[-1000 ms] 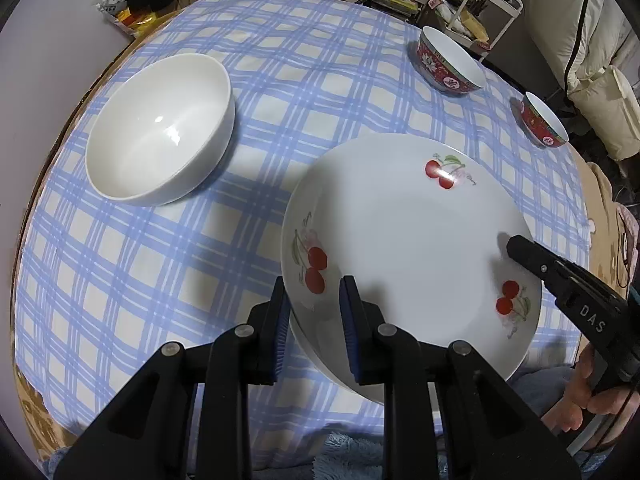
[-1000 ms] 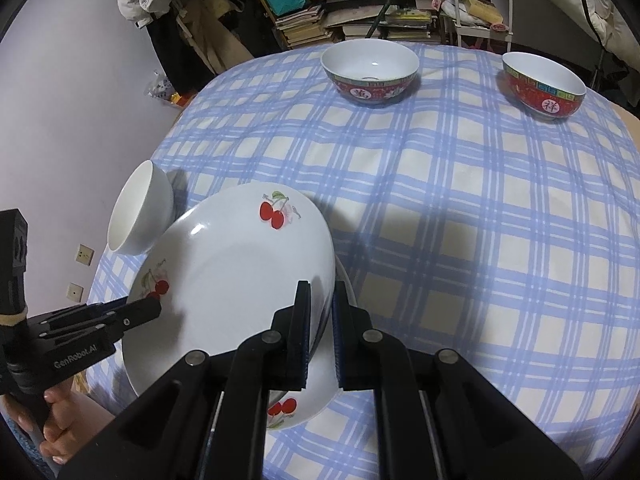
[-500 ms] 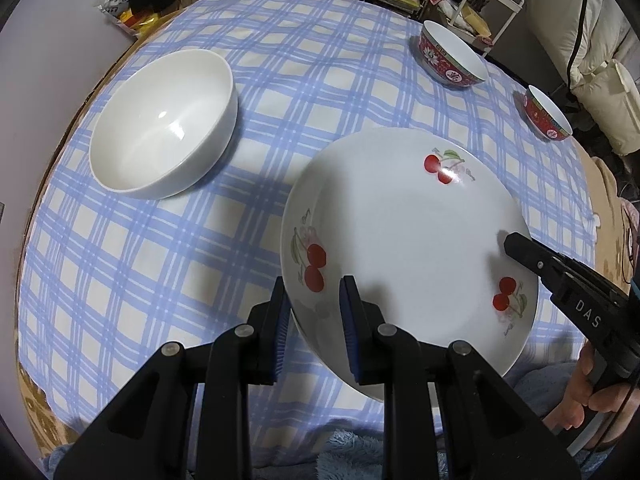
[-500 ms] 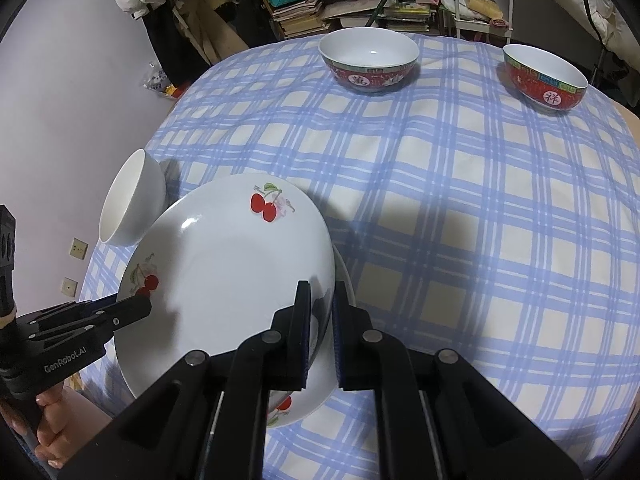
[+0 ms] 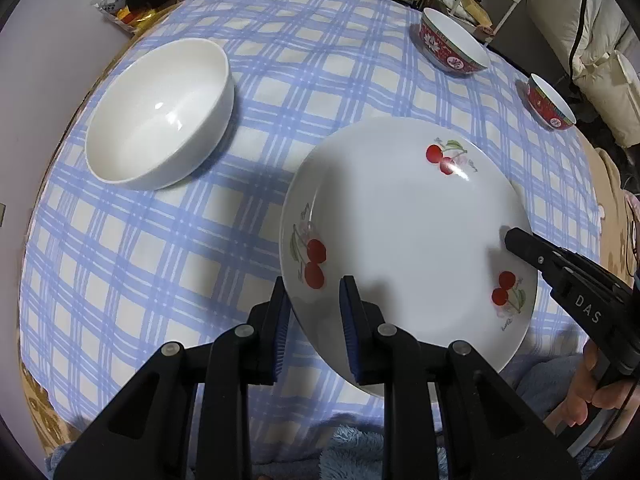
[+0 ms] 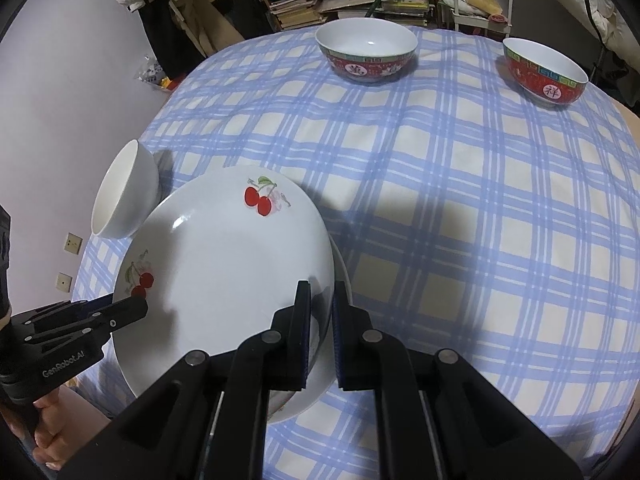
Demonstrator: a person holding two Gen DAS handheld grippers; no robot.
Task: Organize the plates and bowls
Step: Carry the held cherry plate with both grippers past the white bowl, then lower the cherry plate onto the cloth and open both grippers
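Left wrist view: the cherry plate (image 5: 404,232) was held above the checked tablecloth (image 5: 132,264) – its near rim was pinched between the narrow jaws of the left gripper (image 5: 314,334), its far edge clamped by the right gripper (image 6: 320,336), whose jaws were almost closed on the rim. A white bowl (image 5: 160,114) was seen beside the plate; two red bowls (image 6: 366,54) (image 6: 546,74) were set well apart at the far side

1. On the tablecloth (image 5: 160,264), the cherry plate (image 5: 400,232) is at the near edge, lifted.
2. The plain bowl (image 5: 160,112) stands left of it.
3. Two patterned bowls (image 6: 366,54) (image 6: 546,72) stand apart at the far side.
4. Book stacks (image 6: 300,8) lie behind the table.
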